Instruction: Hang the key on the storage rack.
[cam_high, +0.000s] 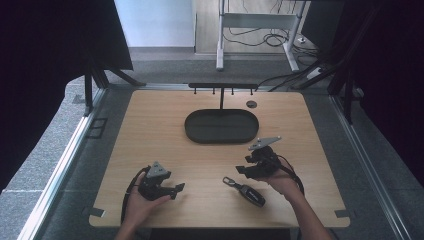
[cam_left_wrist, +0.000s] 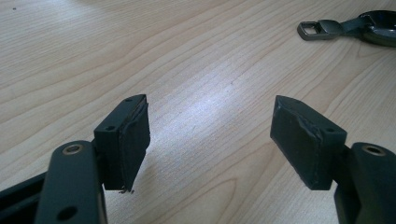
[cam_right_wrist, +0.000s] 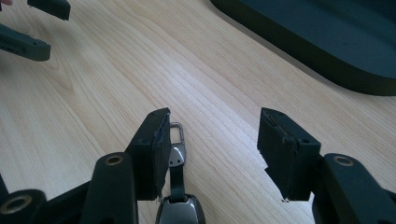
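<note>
A car key fob (cam_high: 246, 192) with a short strap and a metal ring lies flat on the wooden table (cam_high: 150, 125), near the front edge. I take this key fob as the landmark.

The right gripper (cam_high: 242, 171) hangs just above the key fob, a little behind it. Its jaws are spread wide and nothing is pinched: in the right gripper view the key fob (cam_right_wrist: 177, 205) lies on the wood below the gap, close under the left jaw, and its ring (cam_right_wrist: 176, 132) shows beside that jaw.

The left gripper (cam_high: 178, 190) is to the left of the key fob, well apart from it, with its jaws pointing toward it. Its jaws are also spread, with bare wood between them.

A dark oval tray (cam_high: 220, 138) lies behind the key fob, farther toward the back of the table.
</note>
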